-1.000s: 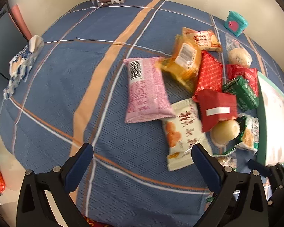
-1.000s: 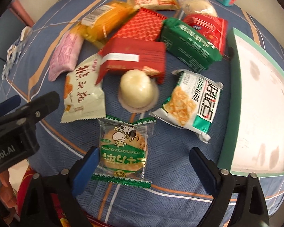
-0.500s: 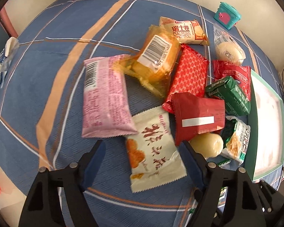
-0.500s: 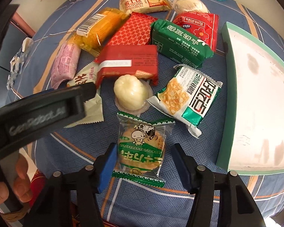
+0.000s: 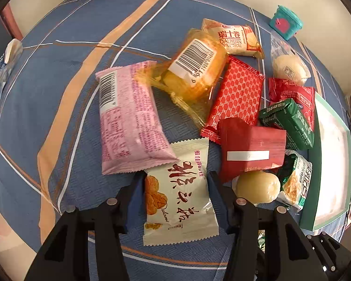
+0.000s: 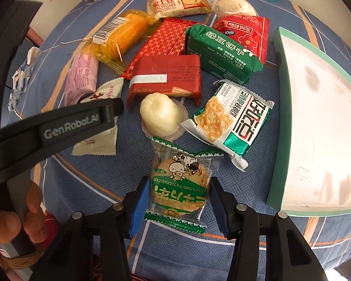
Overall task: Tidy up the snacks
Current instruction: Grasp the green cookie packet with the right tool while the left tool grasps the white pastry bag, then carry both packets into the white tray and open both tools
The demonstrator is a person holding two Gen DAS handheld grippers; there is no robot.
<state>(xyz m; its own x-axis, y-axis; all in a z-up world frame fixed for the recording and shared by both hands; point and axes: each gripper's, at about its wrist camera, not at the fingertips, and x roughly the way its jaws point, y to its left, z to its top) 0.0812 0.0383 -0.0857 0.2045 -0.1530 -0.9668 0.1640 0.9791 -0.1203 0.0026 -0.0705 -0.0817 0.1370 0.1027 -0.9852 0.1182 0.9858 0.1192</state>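
Observation:
Snack packets lie in a heap on a blue checked cloth [image 5: 58,89]. My left gripper [image 5: 176,182] points down over a white packet with red characters [image 5: 179,208]. Its jaws are closing, and both blue pads [image 5: 138,196] press the packet's long sides. In the right wrist view, my right gripper [image 6: 180,187] straddles a green-edged cracker packet with a cartoon cow [image 6: 178,164]. These jaws are closing too, with the pads [image 6: 142,199] against the wrapper on both sides. A white tray with a green rim [image 6: 277,117] sits to the right of the heap.
Beyond the white packet lie a pink packet [image 5: 128,121], an orange cake packet [image 5: 191,75], two red packets [image 5: 236,98], a round pale pastry [image 5: 257,187] and a dark green packet [image 5: 290,121]. A teal box [image 5: 285,24] stands at the back. A hand [image 6: 11,224] grips the left tool's handle.
The left gripper has moved across and down onto the white packet, and its jaws have narrowed around it. The right gripper has kept its place while its jaws narrowed onto the cracker packet.

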